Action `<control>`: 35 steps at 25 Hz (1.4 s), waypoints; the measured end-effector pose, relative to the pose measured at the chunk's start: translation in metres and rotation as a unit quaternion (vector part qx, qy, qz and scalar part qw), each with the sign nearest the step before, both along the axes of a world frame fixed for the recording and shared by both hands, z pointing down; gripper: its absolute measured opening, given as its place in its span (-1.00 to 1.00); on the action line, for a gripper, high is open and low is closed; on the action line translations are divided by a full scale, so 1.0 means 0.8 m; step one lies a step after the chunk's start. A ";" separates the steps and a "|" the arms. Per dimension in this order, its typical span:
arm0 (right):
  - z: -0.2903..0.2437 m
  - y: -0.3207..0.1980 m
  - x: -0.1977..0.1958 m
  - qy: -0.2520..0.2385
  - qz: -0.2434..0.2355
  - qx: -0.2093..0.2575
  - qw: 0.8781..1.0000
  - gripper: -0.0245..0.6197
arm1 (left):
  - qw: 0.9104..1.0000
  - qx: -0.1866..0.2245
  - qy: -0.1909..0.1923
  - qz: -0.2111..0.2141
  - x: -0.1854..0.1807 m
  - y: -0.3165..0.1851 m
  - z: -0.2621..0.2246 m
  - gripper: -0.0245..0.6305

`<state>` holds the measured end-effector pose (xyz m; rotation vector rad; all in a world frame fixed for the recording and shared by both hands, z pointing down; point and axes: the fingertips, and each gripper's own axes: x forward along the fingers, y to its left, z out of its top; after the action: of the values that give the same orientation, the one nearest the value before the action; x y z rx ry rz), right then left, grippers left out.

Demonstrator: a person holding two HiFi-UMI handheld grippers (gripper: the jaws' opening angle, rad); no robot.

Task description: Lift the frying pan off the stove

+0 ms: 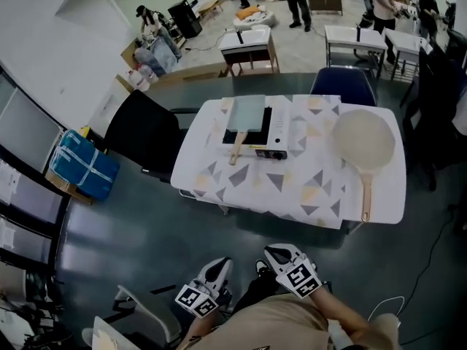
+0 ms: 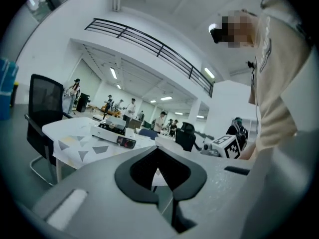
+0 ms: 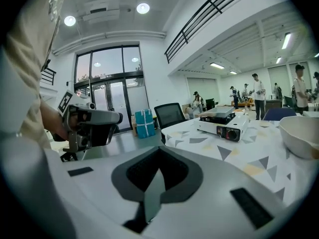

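A rectangular grey frying pan (image 1: 246, 112) with a wooden handle (image 1: 238, 148) lies on a white portable stove (image 1: 277, 133) on the patterned table (image 1: 241, 177). In the right gripper view the stove (image 3: 223, 126) carries the pan (image 3: 219, 113) well ahead; the left gripper view shows the stove (image 2: 115, 132) far off. My left gripper (image 1: 219, 267) and right gripper (image 1: 279, 254) are held close to my body, well short of the table. Both are shut and hold nothing, as seen in the left gripper (image 2: 158, 176) and right gripper (image 3: 155, 183) views.
A round white pan (image 1: 363, 141) with a long wooden handle lies on the table's right part. A black chair (image 1: 142, 133) stands at the table's left, a blue chair (image 1: 343, 84) behind it. A blue package (image 1: 86, 165) sits by the left wall. People and desks fill the back.
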<state>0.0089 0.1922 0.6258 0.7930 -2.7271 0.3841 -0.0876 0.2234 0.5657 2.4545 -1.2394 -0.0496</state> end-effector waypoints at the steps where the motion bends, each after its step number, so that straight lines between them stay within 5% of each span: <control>1: -0.002 -0.005 -0.005 0.003 0.001 -0.003 1.000 -0.93 | 1.000 -0.001 0.012 0.002 -0.006 -0.007 -0.003 -0.93; 6: -0.025 -0.058 -0.029 0.018 0.018 0.025 0.999 -0.93 | 0.999 0.029 -0.004 0.034 -0.031 -0.077 -0.015 -0.93; 10: -0.059 -0.100 -0.050 -0.016 0.042 0.052 0.998 -0.93 | 0.997 0.047 -0.031 0.059 -0.049 -0.126 -0.022 -0.93; 23: -0.044 -0.171 -0.089 0.010 0.127 0.022 0.992 -0.93 | 0.995 0.004 -0.011 0.102 -0.112 -0.192 0.032 -0.93; 35: -0.021 -0.264 -0.076 0.012 0.128 0.012 0.992 -0.93 | 0.995 -0.033 -0.014 0.096 -0.088 -0.296 0.064 -0.93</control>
<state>-0.0518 -0.0193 0.6089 1.1514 -2.6178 0.3908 -0.1576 -0.0136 0.6169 2.5114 -0.9931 0.0775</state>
